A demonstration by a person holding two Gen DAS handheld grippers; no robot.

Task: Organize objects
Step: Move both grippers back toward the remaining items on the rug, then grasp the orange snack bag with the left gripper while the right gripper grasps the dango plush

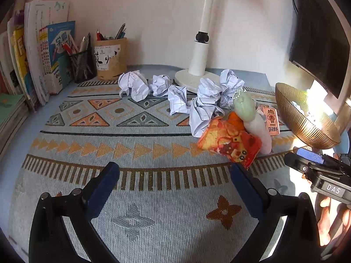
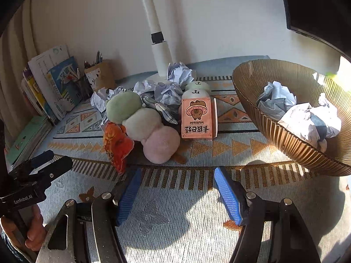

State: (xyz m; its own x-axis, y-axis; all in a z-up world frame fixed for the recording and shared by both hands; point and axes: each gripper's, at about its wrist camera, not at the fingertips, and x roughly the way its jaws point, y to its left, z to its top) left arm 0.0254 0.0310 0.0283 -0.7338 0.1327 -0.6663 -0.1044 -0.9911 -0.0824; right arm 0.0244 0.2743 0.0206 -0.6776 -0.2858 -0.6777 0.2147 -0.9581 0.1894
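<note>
On the patterned cloth (image 1: pixel 140 144) of the counter: crumpled paper balls (image 1: pixel 133 85) strung from 10 to 1 o'clock in the left wrist view, just in front of the white lamp base (image 1: pixel 193 80). Touching them at 2 o'clock, a heap of soft toys: a pizza-slice plush (image 1: pixel 230 141) at the near edge, leaning against a dumpling-skewer plush (image 2: pixel 142 120) of green, cream and pink balls. Just beside that, at 12 o'clock in the right wrist view, a pink carton (image 2: pixel 197 119) with a cartoon bear, upright, print upside down. Behind the carton, a pale round plush (image 2: pixel 197 86), partly hidden.

At 2 o'clock in the right wrist view, well apart from the heap, a ribbed bronze bowl (image 2: pixel 291 146), holding more crumpled paper (image 2: pixel 307 118).

Far back at 10 o'clock: books (image 1: pixel 37 50) leaning on the wall, a mesh pen cup (image 1: pixel 82 65), and a brown pen holder (image 1: pixel 110 59) beside it.

Left tool (image 1: pixel 174 171): spread wide, gripping nothing, low over bare cloth. Right tool (image 2: pixel 176 188): likewise wide and holding nothing, short of the toy heap.
</note>
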